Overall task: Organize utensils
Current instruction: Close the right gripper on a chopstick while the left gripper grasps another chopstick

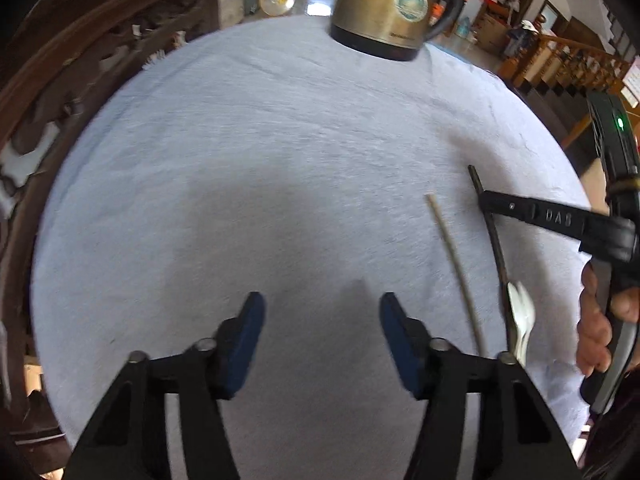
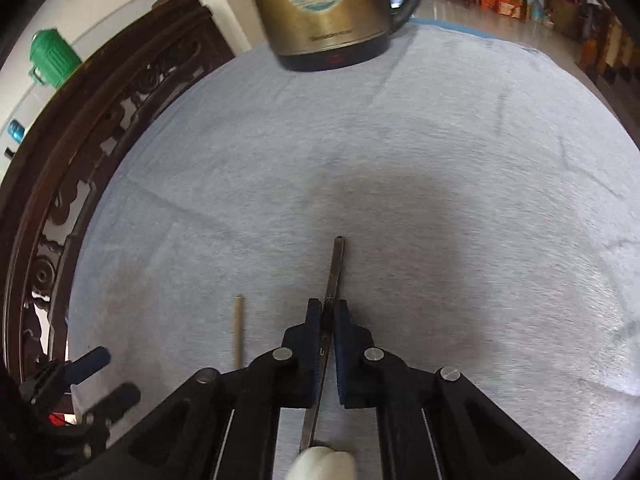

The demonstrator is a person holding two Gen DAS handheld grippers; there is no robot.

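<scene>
The right gripper (image 2: 327, 312) has its fingers closed on a dark chopstick (image 2: 334, 270), low over the grey cloth (image 2: 480, 220), maybe touching it. A pale chopstick (image 1: 456, 272) lies just beside. The left gripper (image 1: 322, 308) is wide open, holding nothing. A white spoon (image 1: 520, 320) lies near the kettle-side edge's opposite end.

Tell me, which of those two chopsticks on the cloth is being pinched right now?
The dark chopstick: the right gripper is shut on it. The pale wooden chopstick lies untouched beside it, and the left gripper is open, holding nothing.
</scene>
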